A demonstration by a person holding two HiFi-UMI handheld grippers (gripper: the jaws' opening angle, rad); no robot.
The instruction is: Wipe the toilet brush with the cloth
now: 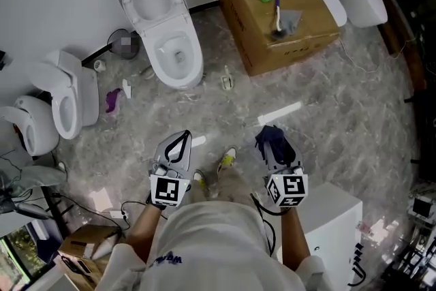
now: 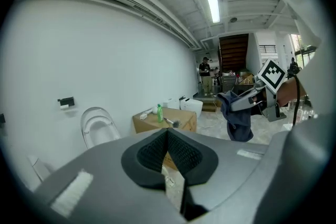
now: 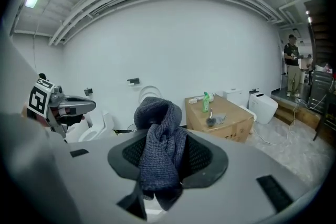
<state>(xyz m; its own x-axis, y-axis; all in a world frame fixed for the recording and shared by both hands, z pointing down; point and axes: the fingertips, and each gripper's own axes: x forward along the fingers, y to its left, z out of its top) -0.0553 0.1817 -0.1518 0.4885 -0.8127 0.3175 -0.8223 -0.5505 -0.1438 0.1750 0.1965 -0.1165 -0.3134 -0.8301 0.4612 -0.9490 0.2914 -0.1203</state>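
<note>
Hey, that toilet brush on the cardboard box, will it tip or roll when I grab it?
The toilet brush seems to stand upright on its bristle head on the cardboard box, so a nudge would probably tip it. Its thin handle looks light and stiff. Once lying down, it might roll.

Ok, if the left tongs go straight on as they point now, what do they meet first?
Probably the brown cardboard box, seen right above the tips of the shut left tongs; nothing shows between, though depth is unclear.
</note>
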